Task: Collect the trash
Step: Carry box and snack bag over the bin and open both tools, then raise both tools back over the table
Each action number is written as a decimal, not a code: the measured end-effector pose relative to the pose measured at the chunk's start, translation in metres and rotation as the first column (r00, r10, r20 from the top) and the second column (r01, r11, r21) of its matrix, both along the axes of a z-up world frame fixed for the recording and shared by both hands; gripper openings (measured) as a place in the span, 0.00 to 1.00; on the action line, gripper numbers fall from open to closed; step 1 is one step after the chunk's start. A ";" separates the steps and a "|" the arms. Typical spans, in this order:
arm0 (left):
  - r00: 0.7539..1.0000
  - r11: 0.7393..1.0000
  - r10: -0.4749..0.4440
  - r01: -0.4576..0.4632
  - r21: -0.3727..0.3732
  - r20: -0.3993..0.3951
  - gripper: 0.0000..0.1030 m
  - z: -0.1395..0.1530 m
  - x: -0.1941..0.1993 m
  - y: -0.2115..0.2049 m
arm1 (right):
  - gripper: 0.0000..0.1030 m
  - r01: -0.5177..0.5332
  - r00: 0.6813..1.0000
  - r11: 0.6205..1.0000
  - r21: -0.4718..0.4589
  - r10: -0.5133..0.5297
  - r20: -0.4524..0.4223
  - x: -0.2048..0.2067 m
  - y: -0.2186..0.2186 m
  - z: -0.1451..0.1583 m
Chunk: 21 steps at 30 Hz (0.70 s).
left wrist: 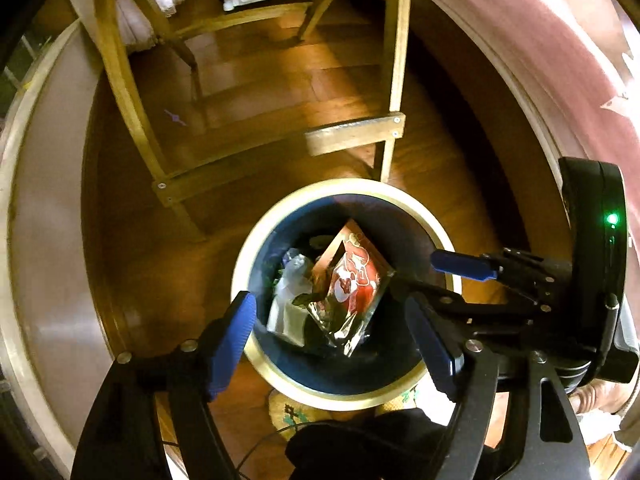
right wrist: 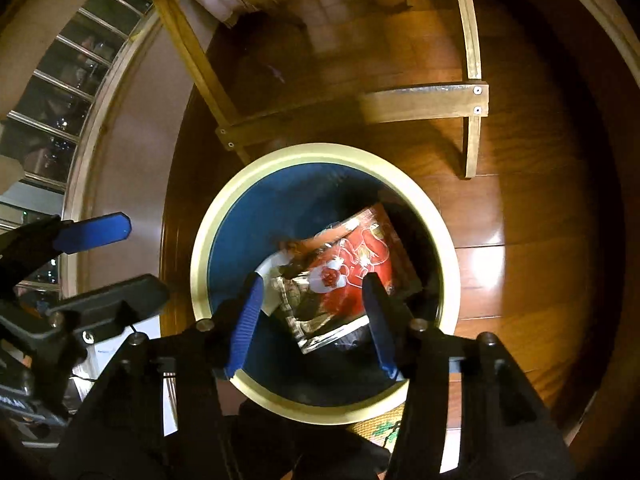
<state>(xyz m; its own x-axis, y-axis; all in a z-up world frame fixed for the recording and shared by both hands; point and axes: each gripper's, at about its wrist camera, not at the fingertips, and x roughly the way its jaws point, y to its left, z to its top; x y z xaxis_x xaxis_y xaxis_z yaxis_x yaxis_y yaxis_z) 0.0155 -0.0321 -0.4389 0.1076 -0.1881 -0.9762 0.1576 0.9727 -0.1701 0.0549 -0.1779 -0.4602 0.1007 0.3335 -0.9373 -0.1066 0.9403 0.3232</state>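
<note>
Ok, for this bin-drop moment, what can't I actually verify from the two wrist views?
- Bin contents under the red snack wrapper: hidden by it in both views.
- Wrapper's print: motion-blurred in the right wrist view, too small in the left.
- White crumpled item: unidentifiable, partly covered by the wrapper.
- Patterned mat: cut off by the bin and the left tool.
- Bin's outer wall and base: hidden below its rim.

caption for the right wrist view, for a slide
Right tool open above the blue bin, red snack wrapper lying inside.
</note>
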 end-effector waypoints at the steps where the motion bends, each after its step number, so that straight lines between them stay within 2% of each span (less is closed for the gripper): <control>1: 1.000 1.000 0.007 -0.007 0.006 0.005 0.76 0.005 0.000 0.003 | 0.47 0.001 1.000 1.000 -0.006 -0.001 0.003 0.000 0.001 0.005; 4: 1.000 1.000 0.023 -0.023 0.012 0.018 0.76 0.029 -0.001 0.010 | 0.47 0.007 1.000 1.000 -0.008 -0.007 0.009 -0.002 0.003 0.030; 8: 0.997 0.999 0.048 -0.049 0.013 0.053 0.76 0.079 -0.004 0.016 | 0.47 0.021 1.000 1.000 -0.005 -0.021 0.019 -0.004 0.003 0.071; 14: 0.986 0.995 0.097 -0.097 -0.003 0.138 0.76 0.178 -0.006 0.020 | 0.48 0.034 0.998 0.999 -0.005 -0.034 0.059 -0.008 0.004 0.158; 21: 0.968 0.995 0.102 -0.104 -0.004 0.230 0.77 0.298 -0.005 0.016 | 0.52 0.043 0.990 0.999 0.006 -0.044 0.134 -0.010 0.000 0.274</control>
<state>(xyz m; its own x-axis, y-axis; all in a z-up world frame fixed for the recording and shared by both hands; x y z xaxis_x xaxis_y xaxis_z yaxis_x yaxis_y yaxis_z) 0.0106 -0.0162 -0.1414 0.3478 -0.1566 -0.9244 0.0902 0.9870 -0.1332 0.0446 -0.1775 -0.1865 0.2394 0.3288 -0.9136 -0.1080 0.9441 0.3115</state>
